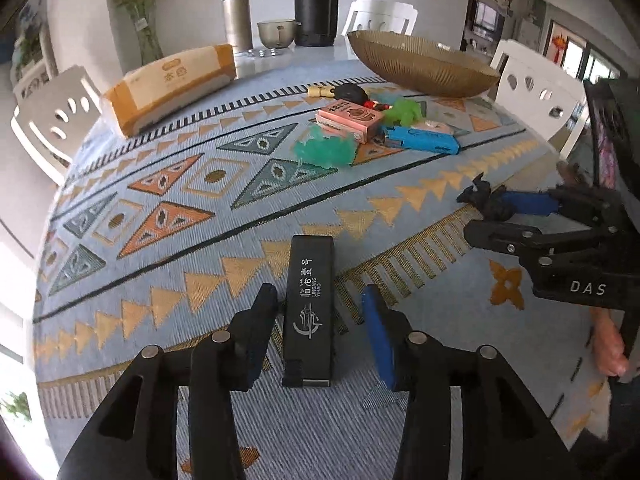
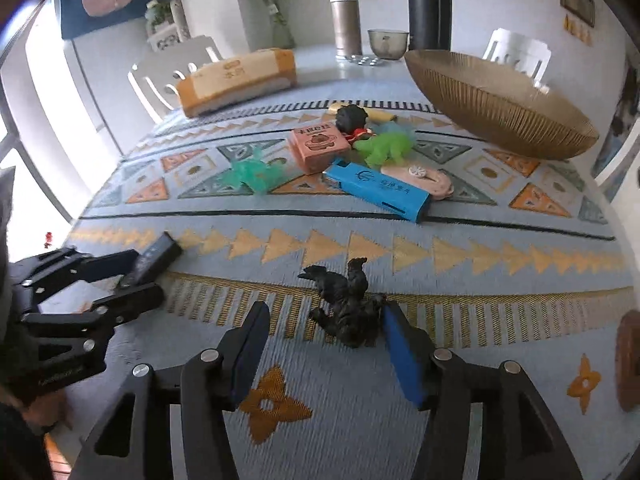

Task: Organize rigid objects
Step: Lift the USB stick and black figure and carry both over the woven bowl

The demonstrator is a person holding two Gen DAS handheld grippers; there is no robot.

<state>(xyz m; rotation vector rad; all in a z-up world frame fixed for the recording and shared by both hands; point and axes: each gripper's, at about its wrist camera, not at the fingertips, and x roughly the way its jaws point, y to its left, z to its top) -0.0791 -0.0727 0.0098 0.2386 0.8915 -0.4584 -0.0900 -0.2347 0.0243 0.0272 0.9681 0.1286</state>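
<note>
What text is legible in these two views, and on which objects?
"LINGANG YIHAO", under Chinese characters and a logo: black box.
"DAS": body of the right hand-held gripper.
Tan carton: logo and large characters, too blurred to read.
Pink box: characters and picture, too blurred.
Blue box: logo and characters, too small.
Left hand-held gripper: body print unreadable.

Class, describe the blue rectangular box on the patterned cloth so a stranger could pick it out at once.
Start at the big ribbed gold bowl at the far side of the patterned tablecloth. Just in front of it lies a cluster of small items; the blue box is the one nearest the camera. It is long, flat and bright blue with pale printing, unlike the squarer pink box behind it.
</note>
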